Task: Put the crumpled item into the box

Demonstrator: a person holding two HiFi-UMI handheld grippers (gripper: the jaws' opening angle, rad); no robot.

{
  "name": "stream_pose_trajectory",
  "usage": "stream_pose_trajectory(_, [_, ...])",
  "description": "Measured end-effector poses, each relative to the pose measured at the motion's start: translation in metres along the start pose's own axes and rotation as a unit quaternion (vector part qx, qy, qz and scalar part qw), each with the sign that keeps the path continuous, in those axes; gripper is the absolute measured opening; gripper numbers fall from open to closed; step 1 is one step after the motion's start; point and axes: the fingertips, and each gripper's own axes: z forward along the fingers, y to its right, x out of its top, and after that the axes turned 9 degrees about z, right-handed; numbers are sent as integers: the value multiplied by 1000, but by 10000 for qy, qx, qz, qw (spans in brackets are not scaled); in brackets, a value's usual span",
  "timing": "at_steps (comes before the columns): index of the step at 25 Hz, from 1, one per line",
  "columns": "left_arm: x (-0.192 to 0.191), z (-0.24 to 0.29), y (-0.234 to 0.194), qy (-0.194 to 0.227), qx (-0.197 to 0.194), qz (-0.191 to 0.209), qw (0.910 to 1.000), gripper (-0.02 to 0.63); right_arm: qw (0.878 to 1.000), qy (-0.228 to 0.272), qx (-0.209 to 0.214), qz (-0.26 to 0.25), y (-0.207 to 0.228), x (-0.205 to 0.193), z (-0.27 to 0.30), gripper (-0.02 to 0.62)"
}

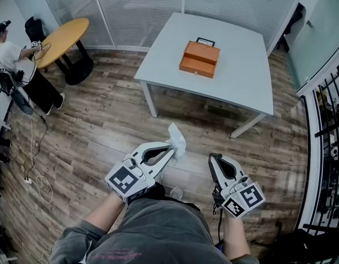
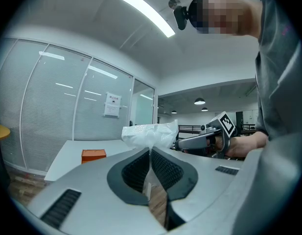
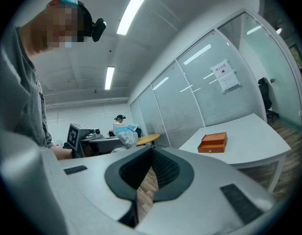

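Left gripper (image 1: pixel 172 149) holds the white crumpled item (image 1: pixel 178 138) pinched in its fingers, above the wooden floor (image 1: pixel 103 125). Right gripper (image 1: pixel 212 158) alongside, fingers together, nothing in them. Orange box (image 1: pixel 199 59) sits on the grey bench (image 1: pixel 240 87), well apart from both.

white table (image 1: pixel 240 76) | round table (image 1: pixel 62 38) (wooden) | seated person (image 1: pixel 7 54) | plank floor (image 1: pixel 103 131)

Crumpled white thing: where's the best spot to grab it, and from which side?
Probably one thin bunched fold at its edge, approached end-on. The left gripper is shut on the crumpled item that way: the fold sits between the tips and the soft bulk sticks out beyond, free to drop into the orange box.
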Motion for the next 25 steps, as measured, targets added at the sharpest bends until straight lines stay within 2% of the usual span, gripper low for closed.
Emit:
stream_pose_trajectory(11, [-13,17,-21,41,-7,-81,10000,28,9999,-160,-5,22,19,1,21,6])
stream_pose_trajectory(25, [-32,52,-98,-33,-92,-226,9997,28,9994,-293,-97,121,59,11,97,5])
